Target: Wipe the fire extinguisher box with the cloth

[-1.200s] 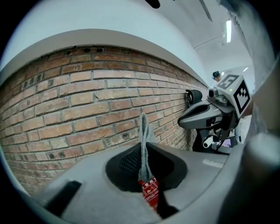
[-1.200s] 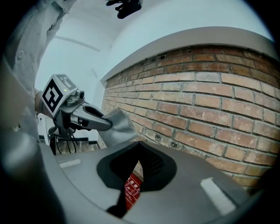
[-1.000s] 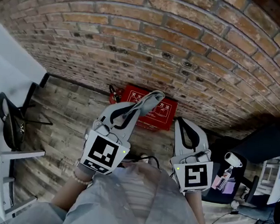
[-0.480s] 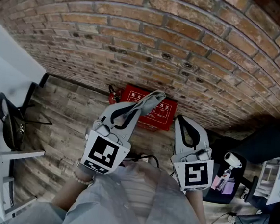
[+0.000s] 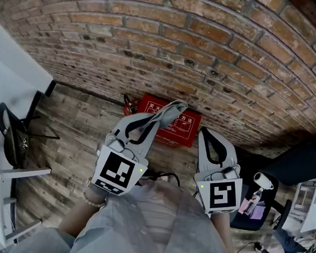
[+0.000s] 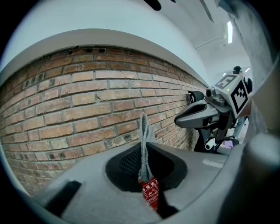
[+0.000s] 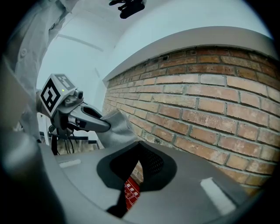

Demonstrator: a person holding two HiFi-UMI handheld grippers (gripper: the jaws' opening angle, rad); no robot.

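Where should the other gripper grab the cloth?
Probably the loose end of the cloth sticking out past the left gripper tips, coming from its right. That part is free and faces the right gripper.

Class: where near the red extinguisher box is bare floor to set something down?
Bare wooden plank floor lies left of the red fire extinguisher box, between brick wall and black metal frame. Right of it is crowded: dark bulky object, white spray bottle. Left gripper grips a grey cloth.
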